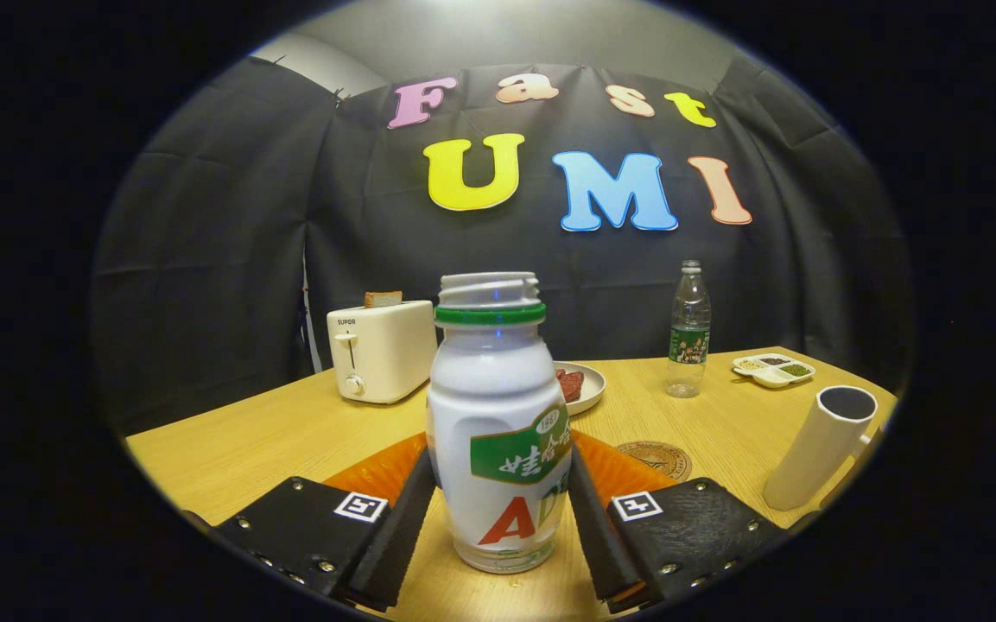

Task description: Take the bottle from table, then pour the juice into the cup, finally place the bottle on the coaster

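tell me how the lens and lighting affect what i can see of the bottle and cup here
Gripper view: sharp and evenly lit, bottle crisp between the gripper fingers; fisheye bending leans the cup outward and curves the table edge; soft glare from above on the bottle's shoulder; no motion blur.

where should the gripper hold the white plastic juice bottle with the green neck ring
On the straight lower body of the white plastic juice bottle, at label height, coming level from the near side. It stands upright and uncapped on the wooden table, so a side grip keeps it level. The gripper already has a finger against each flank.
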A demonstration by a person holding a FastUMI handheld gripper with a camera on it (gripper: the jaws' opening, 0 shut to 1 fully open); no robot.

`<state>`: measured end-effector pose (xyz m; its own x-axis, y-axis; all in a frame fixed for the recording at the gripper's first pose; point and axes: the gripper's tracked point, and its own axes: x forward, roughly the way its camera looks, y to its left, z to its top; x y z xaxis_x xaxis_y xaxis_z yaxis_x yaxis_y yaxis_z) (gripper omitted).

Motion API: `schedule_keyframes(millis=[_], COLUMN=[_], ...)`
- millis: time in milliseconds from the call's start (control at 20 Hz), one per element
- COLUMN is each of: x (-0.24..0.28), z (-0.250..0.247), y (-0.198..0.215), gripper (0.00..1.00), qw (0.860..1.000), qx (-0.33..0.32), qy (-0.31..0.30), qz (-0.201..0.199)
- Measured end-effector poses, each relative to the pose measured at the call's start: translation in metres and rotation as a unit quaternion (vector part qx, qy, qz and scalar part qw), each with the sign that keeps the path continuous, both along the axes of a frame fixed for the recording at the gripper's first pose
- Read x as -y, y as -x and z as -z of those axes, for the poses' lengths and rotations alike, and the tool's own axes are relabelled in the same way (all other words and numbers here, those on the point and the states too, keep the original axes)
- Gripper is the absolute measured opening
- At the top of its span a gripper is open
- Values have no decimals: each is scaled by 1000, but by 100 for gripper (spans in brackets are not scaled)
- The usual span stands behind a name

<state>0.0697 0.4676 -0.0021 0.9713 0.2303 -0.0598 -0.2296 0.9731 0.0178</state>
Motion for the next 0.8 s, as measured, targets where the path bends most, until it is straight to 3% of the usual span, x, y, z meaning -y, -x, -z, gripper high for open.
schedule_keyframes(millis=[500,800], x=[5,13], z=[0,-24], y=[-1,4], gripper=[69,69], qw=[1000,994], qx=[0,13], qy=[-9,-111], qz=[10,14])
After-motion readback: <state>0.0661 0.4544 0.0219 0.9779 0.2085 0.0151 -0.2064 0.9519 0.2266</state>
